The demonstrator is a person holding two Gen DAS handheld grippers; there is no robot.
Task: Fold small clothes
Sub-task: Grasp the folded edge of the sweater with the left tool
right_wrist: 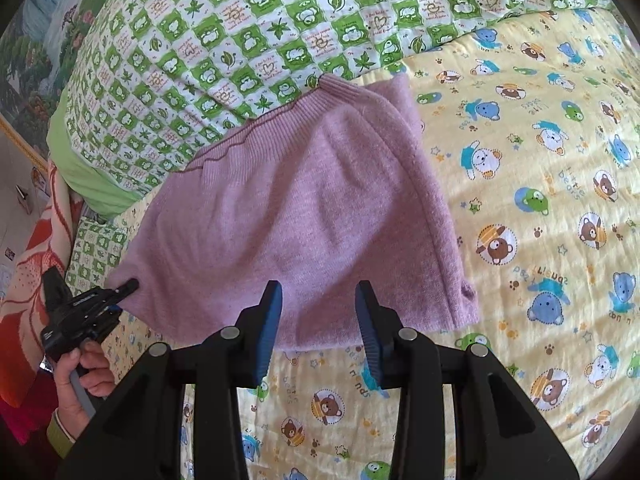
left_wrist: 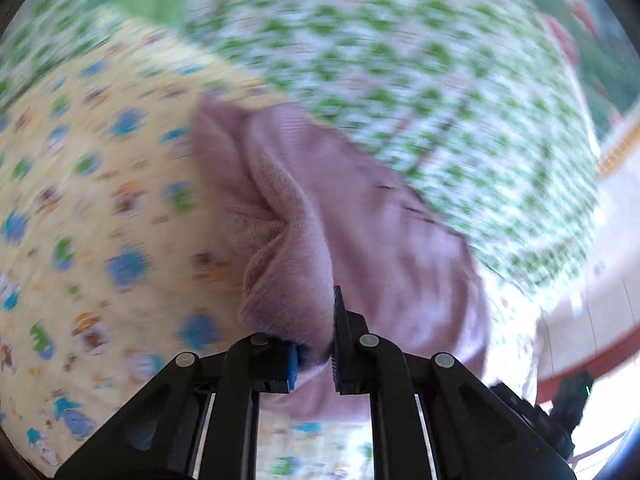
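Note:
A small pink knit sweater [right_wrist: 304,208] lies partly folded on the yellow bear-print sheet [right_wrist: 540,184], its ribbed hem toward the green checked quilt [right_wrist: 248,40]. My left gripper [left_wrist: 314,344] is shut on a bunched corner of the sweater [left_wrist: 320,220]; the left wrist view is blurred. In the right wrist view the left gripper [right_wrist: 130,286] pinches the sweater's left corner. My right gripper [right_wrist: 318,320] is open and empty, its blue pads just above the sweater's near edge.
The green checked quilt is heaped along the far side of the bed. An orange floral blanket [right_wrist: 36,264] hangs at the left bed edge, with tiled floor [right_wrist: 16,184] beyond. The yellow sheet spreads to the right and front.

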